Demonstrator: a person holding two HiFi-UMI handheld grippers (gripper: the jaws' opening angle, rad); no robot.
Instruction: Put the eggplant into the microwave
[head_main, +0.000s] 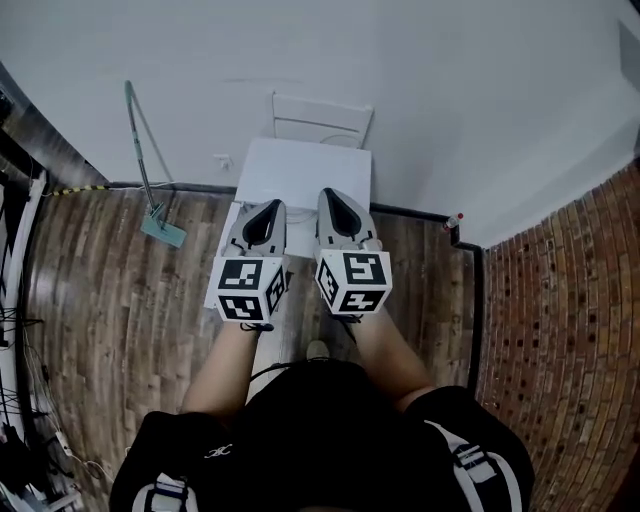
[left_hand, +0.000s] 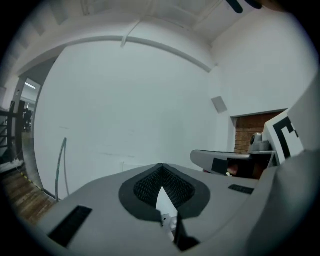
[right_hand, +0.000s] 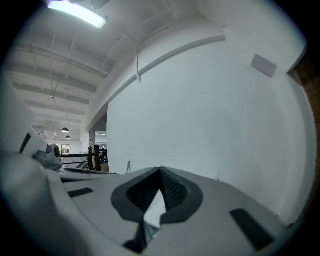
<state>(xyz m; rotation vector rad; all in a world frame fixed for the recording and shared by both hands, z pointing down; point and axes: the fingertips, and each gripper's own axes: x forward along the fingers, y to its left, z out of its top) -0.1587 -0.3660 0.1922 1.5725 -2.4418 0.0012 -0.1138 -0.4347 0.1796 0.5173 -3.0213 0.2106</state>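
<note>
Bare lab or studio hall in a converted industrial space.
A plain white wall (head_main: 420, 80), a plank floor (head_main: 110, 300) and a brick wall (head_main: 560, 330) are seen around one white surface (head_main: 300, 165) and a chair (head_main: 320, 120). A mop (head_main: 150, 195) is leaned on the wall, and cables (head_main: 18, 450) are heaped at the floor's edge. A strip light (right_hand: 77, 14) and pendant lamps (right_hand: 65, 130) are hung under a beamed ceiling.

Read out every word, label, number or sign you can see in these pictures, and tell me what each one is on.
No readable words or numbers anywhere.
Left marker cube, on the left hand-held gripper: black-and-white square patterns only, no letters.
Right marker cube, on the right hand-held gripper: the same, patterns only.
Small white mark on the person's black top: too small to read.
</note>
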